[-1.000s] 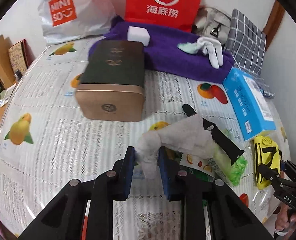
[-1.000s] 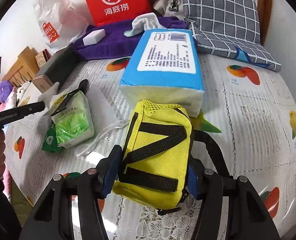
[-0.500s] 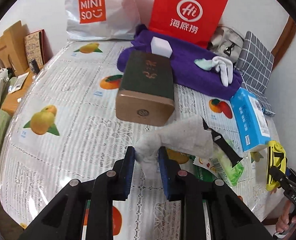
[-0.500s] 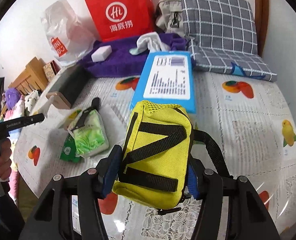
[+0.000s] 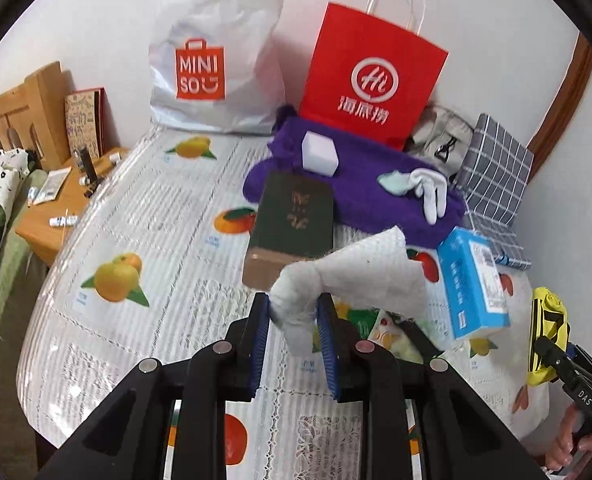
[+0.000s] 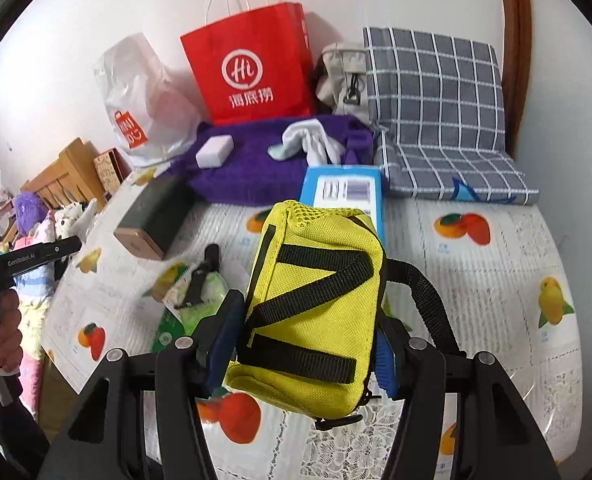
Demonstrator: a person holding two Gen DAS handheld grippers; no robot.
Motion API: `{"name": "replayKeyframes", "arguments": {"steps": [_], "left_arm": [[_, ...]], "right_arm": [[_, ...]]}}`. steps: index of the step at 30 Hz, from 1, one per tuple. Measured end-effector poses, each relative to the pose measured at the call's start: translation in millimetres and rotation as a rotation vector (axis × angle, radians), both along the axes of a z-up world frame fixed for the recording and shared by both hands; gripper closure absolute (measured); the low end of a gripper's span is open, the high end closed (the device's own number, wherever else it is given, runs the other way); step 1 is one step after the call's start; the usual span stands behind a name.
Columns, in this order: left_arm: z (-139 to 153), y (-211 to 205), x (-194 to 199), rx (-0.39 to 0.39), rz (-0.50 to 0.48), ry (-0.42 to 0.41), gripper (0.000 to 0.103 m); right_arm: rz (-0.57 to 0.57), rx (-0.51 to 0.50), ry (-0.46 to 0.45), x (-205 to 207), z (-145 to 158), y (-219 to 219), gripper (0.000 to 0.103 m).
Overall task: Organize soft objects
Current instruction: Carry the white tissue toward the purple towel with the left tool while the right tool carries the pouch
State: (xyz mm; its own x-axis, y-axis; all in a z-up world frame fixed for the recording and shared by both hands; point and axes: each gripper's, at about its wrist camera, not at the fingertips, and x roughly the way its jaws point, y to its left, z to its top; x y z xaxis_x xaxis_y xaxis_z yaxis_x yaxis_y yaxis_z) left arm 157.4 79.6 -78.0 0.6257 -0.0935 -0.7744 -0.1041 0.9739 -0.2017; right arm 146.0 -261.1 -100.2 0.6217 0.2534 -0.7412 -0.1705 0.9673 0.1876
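Left wrist view: a limp white cloth (image 5: 348,276), judged light and floppy, is pinched by its bunched corner in the left gripper (image 5: 295,314) above the table (image 5: 144,216), while a soft yellow pouch (image 6: 316,312), best squeezed across its padded middle, is clamped in the right gripper (image 6: 308,344).

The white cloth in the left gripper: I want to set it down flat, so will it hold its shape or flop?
Probably flop: the white cloth bunches where the left gripper pinches it, and its free end droops sideways. It looks thin and light, so it may land crumpled and need spreading.
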Motion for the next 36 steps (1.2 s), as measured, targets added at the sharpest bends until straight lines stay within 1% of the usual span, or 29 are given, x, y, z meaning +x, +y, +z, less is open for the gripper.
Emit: {"name": "replayKeyframes", "arguments": {"steps": [7,13,19,24,28,33,36], "left_arm": [[18.8,2.7,3.8,0.007,0.011,-0.034,0.080],[28.9,2.0,11.2,0.011,0.008,-0.052,0.080],[40.4,-6.0,25.5,0.025,-0.011,-0.071,0.080],[49.1,-12.4,38.7,0.024,-0.031,-0.092,0.080],[51.5,-14.8,51.2,0.010,-0.042,-0.103,0.080],[50.2,-17.3,70.7,-0.001,-0.053,-0.099,0.080],[49.4,-20.9,82.0,0.014,-0.054,-0.092,0.080]], "right_arm": [[0.005,0.001,-0.030,9.6,16.5,8.9,0.045],[0.010,-0.014,-0.054,21.9,27.3,17.6,0.045],[0.001,-0.019,-0.086,39.0,37.6,20.9,0.045],[0.001,-0.031,-0.087,56.0,39.9,22.9,0.045],[0.009,-0.036,-0.088,71.9,41.7,26.2,0.045],[0.014,-0.042,-0.085,90.8,40.7,29.4,0.045],[0.014,-0.043,-0.085,101.9,39.9,30.4,0.045]]}}
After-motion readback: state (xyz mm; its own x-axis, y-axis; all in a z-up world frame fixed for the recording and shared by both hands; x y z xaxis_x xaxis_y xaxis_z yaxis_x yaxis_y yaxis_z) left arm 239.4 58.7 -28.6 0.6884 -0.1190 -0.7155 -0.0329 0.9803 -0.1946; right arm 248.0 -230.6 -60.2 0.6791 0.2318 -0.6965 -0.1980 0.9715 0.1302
